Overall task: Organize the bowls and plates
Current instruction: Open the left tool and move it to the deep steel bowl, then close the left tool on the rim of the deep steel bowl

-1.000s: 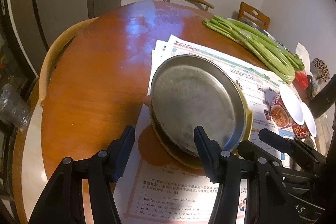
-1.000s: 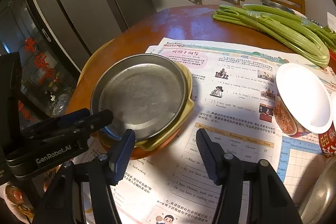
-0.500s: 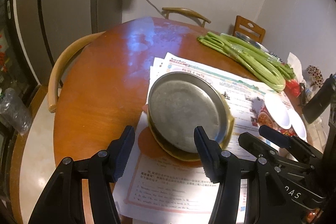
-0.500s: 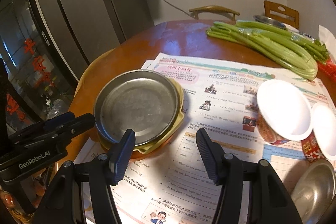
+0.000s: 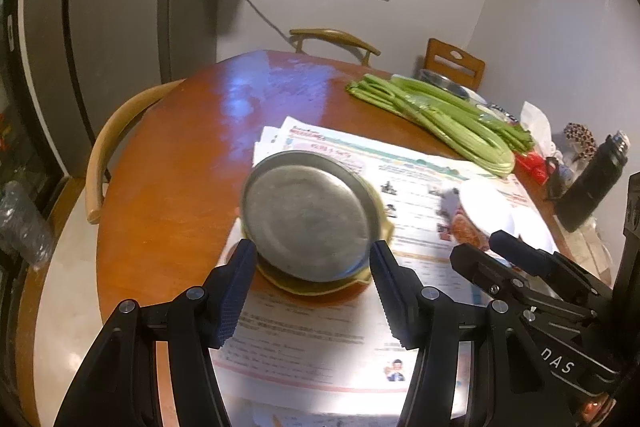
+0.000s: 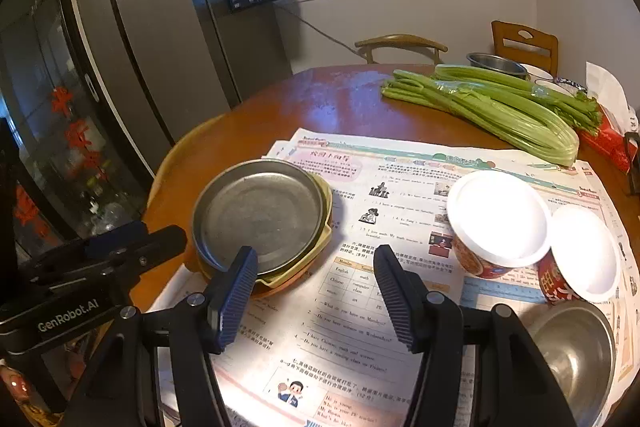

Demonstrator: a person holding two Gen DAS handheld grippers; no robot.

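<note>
A dull metal plate point(image 5: 306, 215) point(image 6: 260, 215) lies on top of a yellow plate point(image 6: 326, 223) and an orange one, stacked on newspaper on the round wooden table point(image 5: 172, 163). My left gripper point(image 5: 312, 259) hovers open above and in front of the stack, with nothing between its fingers. My right gripper point(image 6: 314, 259) is open too, over the newspaper just right of the stack. Two red-patterned bowls with white insides point(image 6: 496, 219) point(image 6: 584, 251) lie tipped on their sides to the right. A steel bowl point(image 6: 572, 347) sits at the near right.
A bunch of celery point(image 6: 500, 107) lies across the far right of the table, with another steel bowl point(image 6: 496, 63) behind it. A black bottle point(image 5: 592, 183) stands at the right edge. Wooden chairs point(image 5: 116, 139) ring the table; a fridge point(image 6: 160, 67) stands to the left.
Both grippers have drawn back and risen from the plate stack, which now looks smaller and farther off. Their jaws have kept the same width. The plates and bowls have not moved.
</note>
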